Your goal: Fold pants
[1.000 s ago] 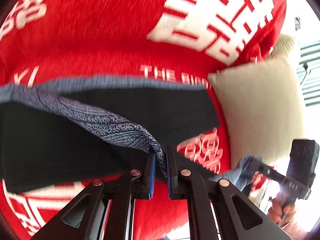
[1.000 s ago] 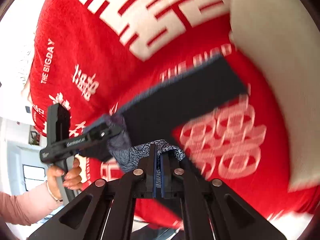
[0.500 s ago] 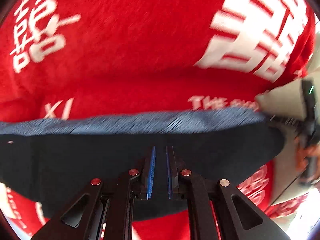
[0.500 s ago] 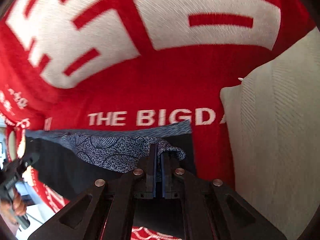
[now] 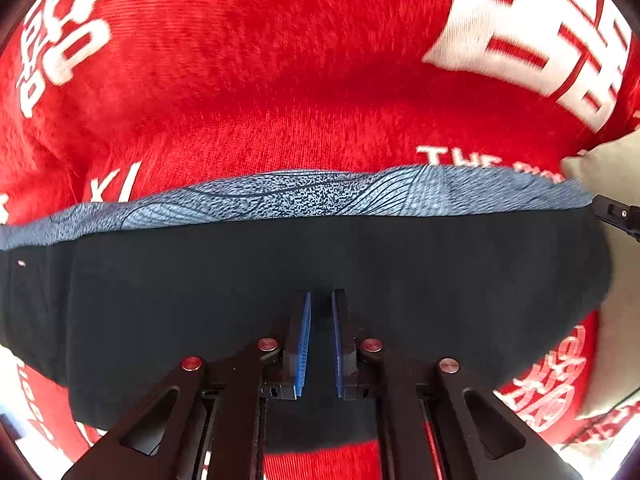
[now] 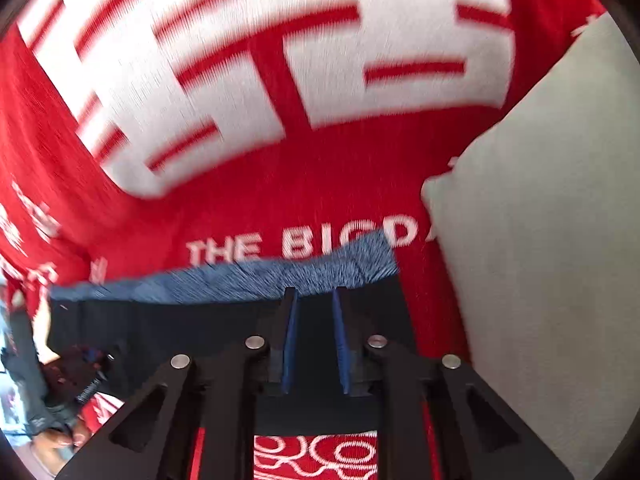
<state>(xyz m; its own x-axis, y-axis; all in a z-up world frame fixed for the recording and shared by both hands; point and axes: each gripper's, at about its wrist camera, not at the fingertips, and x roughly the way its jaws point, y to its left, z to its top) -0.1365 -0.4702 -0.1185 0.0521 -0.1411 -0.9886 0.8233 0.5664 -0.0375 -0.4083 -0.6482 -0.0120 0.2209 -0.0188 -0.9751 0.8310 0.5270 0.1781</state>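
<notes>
Dark navy pants [image 5: 440,280] lie folded flat on a red blanket [image 5: 280,80], with a blue patterned band [image 5: 320,196] along their far edge. My left gripper [image 5: 320,294] points straight down at the middle of the near part, its blue pads a thin slit apart with dark cloth filling it. My right gripper [image 6: 314,292] stands over the pants' right end [image 6: 180,320], just short of the patterned band [image 6: 280,276]. Its jaws are opening, and the dark cloth between the pads is not pressed.
A beige cushion [image 6: 540,240] lies on the blanket right of the pants, and its corner [image 5: 608,168] shows in the left wrist view. The blanket [image 6: 360,184] carries large white lettering. A hand on the other gripper's handle [image 6: 80,392] is at the lower left.
Both grippers came down and the hanging pants now lie flat on the blanket. The right gripper's pads have parted and let go of the patterned cloth. The left pads keep their thin slit.
</notes>
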